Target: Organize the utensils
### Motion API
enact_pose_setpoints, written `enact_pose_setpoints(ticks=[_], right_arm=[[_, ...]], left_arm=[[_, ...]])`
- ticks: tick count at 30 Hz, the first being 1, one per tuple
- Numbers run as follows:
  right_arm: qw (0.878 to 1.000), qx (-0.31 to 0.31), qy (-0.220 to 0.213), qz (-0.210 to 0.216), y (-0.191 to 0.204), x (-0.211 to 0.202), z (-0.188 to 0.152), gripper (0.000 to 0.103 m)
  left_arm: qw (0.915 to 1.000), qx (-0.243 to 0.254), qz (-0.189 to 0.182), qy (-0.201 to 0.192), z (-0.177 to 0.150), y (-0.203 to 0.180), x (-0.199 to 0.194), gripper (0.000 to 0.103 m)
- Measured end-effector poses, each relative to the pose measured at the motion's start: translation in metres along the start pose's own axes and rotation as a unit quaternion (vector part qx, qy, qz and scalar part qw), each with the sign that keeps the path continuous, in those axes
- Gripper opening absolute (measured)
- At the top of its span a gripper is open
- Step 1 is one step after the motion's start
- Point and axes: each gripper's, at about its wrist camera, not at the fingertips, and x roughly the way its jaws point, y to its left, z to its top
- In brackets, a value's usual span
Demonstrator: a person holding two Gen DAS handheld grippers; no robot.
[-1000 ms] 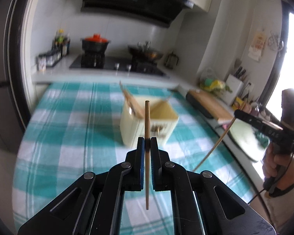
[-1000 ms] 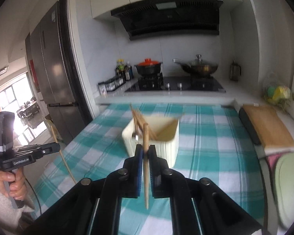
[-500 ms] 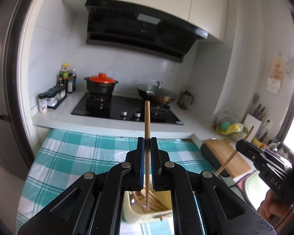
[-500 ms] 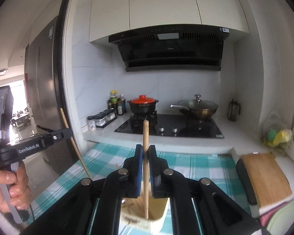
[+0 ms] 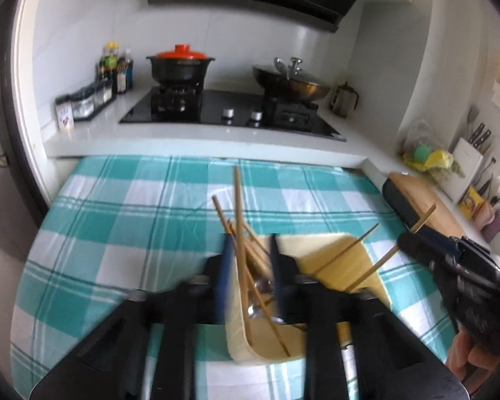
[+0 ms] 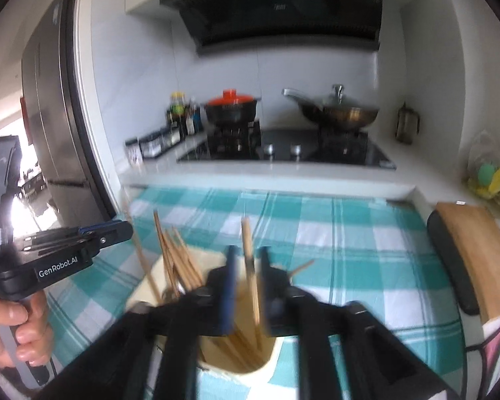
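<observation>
- Left gripper point(image 5: 248, 263): jaws have just been opening, now spread over the cream holder point(image 5: 240, 343), freeing its chopstick point(image 5: 238, 220) (pads clear of it).
- Right gripper point(image 6: 246, 283): likewise parting; its chopstick point(image 6: 248, 250) stands loose between the jaws, dropping into the holder.

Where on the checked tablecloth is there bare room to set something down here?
Bare cloth lies left of the cream holder, toward the fridge, and between the holder and the counter edge. Right of it, toward the cutting board, is also free. Over the holder both claws crowd.
</observation>
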Motion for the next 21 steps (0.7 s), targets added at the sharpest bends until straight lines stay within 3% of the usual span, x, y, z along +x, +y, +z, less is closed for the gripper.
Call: enact_pose_setpoints(ticks=[1,6,11,13,16,21], right_arm=[[1.000,0.003,-0.008,0.005,0.001,-0.004,-0.002,0.068],[1.000,0.022,-0.009,0.001,0.009,-0.023,-0.008,0.068],[0.999,0.036,0.016,-0.033,0.023,-0.046,-0.026,0.070],[0.998,0.038,0.024,-0.049,0.032,-0.064,-0.039,0.072],[0.996,0.046,0.031,-0.075,0.046,-0.093,-0.062,0.080],[0.992,0.059,0.037,-0.105,0.063,-0.129,-0.097,0.080]], left_arm=[[1.0000,-0.005,0.004,-0.006,-0.002,0.000,-0.003,0.052],[0.9980,-0.048,-0.031,-0.027,-0.011,-0.002,-0.037,0.063],[0.9964,-0.056,-0.041,-0.048,-0.025,-0.021,-0.092,0.087],[0.9934,-0.078,-0.039,-0.075,-0.033,-0.025,-0.128,0.095],[0.9852,-0.130,-0.060,-0.094,-0.047,-0.024,-0.163,0.097],[0.9759,-0.181,-0.087,-0.085,-0.076,-0.030,-0.190,0.097]])
